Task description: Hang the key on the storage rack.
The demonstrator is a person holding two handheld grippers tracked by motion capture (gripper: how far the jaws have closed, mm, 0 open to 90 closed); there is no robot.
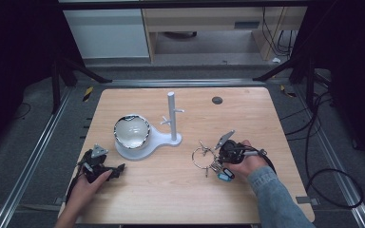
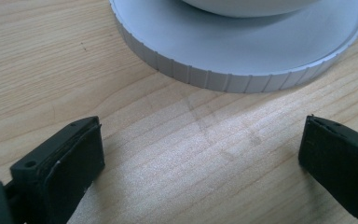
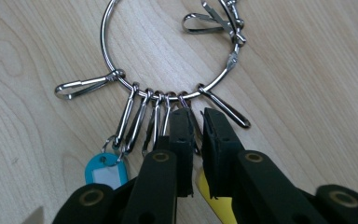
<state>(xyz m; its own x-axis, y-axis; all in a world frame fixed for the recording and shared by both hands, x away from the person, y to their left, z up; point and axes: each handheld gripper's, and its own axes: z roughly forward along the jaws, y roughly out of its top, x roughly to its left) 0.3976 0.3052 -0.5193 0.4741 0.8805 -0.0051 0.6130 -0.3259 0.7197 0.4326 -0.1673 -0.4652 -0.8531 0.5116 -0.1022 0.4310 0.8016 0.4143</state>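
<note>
Right gripper (image 3: 193, 116): jaws drawn nearly together, a narrow slit left between the pads. They are clamped on one of the metal clips hanging from the key ring (image 3: 168, 70); the clip itself is largely hidden by the pads, so which clip it is cannot be told with certainty. The ring lies flat on the wooden table (image 3: 307, 70) directly ahead of the jaw tips, its bottom arc just beyond them. Further clips fan out along that arc to either side of the jaws. A blue key tag (image 3: 105, 172) hangs from the clips to the left of the jaws, just beside the gripper body. A yellow tag (image 3: 214, 200) sits under the jaws, partly covered.

In the high view the right gripper (image 1: 228, 152) sits at the ring's right edge, held in the person's right hand (image 1: 247, 164).

Left gripper (image 2: 200, 154): jaws wide apart, bare tabletop between them, nothing held. The ribbed rim of a white stand base (image 2: 223, 79) lies ahead of the jaw tips, near but not touching. In the high view a bowl (image 1: 131, 132) rests on that base.
</note>
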